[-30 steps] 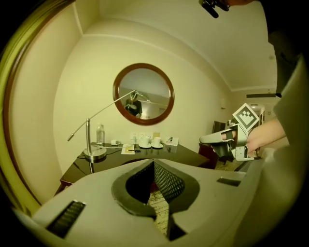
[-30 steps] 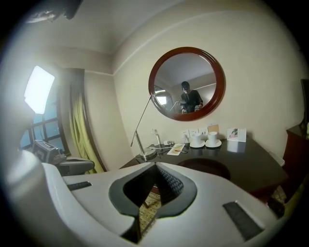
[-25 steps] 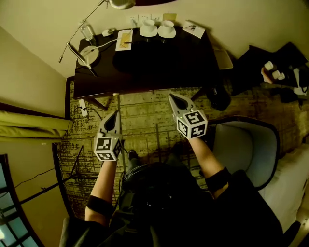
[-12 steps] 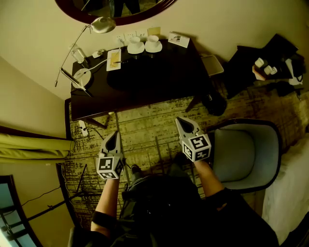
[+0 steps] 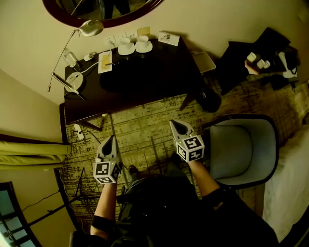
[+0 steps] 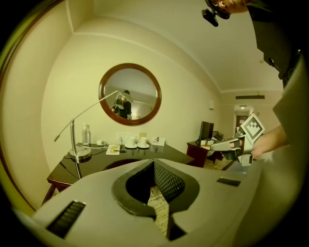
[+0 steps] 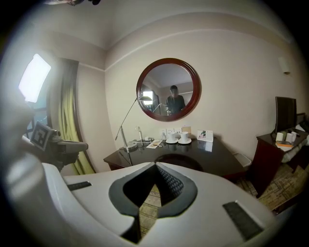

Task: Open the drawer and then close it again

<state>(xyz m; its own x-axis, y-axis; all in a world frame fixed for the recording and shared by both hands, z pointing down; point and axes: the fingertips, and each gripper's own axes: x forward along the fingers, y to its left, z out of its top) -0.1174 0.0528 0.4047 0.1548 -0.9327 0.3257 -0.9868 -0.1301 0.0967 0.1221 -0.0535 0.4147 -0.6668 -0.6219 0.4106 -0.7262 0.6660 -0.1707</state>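
R hand-held gripper point(image 5: 175, 125) drew back from desk point(image 5: 154, 67); it & L hand-held gripper point(image 5: 110, 140) closed (both empty).

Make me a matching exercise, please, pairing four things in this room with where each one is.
Things:
1 cups
2 lamp
3 chair
4 mirror

Places:
A on the wall above the desk
B on the carpet
C at the desk's left end in the head view
D at the desk's back edge, by the wall

Pairs: 1-D, 2-C, 3-B, 4-A
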